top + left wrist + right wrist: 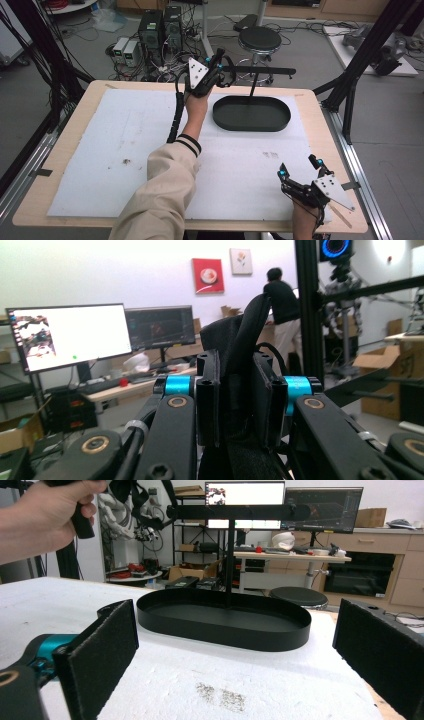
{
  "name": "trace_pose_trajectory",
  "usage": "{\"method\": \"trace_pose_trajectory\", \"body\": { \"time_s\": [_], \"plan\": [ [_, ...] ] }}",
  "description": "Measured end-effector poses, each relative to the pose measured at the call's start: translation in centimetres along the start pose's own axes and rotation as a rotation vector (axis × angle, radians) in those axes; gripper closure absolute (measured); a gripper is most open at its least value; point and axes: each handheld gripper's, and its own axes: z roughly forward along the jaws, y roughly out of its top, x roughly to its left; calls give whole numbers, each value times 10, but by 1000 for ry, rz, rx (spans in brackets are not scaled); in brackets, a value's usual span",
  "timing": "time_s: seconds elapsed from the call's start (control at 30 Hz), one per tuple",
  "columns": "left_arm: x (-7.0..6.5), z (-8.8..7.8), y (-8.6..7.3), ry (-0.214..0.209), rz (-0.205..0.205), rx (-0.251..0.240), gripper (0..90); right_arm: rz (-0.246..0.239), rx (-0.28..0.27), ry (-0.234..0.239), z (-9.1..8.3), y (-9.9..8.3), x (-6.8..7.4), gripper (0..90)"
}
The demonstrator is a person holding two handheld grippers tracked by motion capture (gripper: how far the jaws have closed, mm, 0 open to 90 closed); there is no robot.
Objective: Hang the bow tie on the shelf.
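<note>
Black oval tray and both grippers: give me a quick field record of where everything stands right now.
tray: black oval tray at the far right of the white mat, nothing seen in it
stand: upright post rising from the tray, horizontal bar on top
left gripper: left gripper raised left of the tray, shut on black fabric
right gripper: right gripper low at the mat's near right edge, jaws wide apart, holding nothing
mat marks: dark smudges
</note>
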Motion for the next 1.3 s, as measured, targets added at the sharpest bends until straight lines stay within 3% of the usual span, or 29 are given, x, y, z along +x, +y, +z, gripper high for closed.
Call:
{"method": "trace_pose_trajectory", "body": {
  "time_s": [0.23,0.53,0.63,0.8,0.97,1.0,1.13,1.2,1.27,1.3],
  "plan": [
    [11,2,-17,16,18,59,748,-9,8,5,0,-1,1,35],
    [14,4,-31,9,50,130,737,-11,4,6,0,-1,0,35],
    [15,3,-41,29,51,159,697,-9,7,5,-1,-1,0,35],
    [19,-2,-49,53,41,187,568,-10,6,5,-1,-2,0,35],
    [26,-11,-46,72,11,194,458,-12,9,8,0,-2,1,35],
    [28,-14,-44,70,-9,198,370,-10,12,9,0,-2,2,35],
    [35,-27,-36,45,-49,209,245,-7,12,9,1,-2,2,34],
    [36,-32,-33,37,-49,217,158,-11,13,9,1,-2,2,34],
    [38,-38,-29,32,-46,224,137,-11,18,10,1,-2,2,34],
    [40,-47,-23,26,-56,222,69,-7,27,12,1,-2,3,34]
  ]
}}
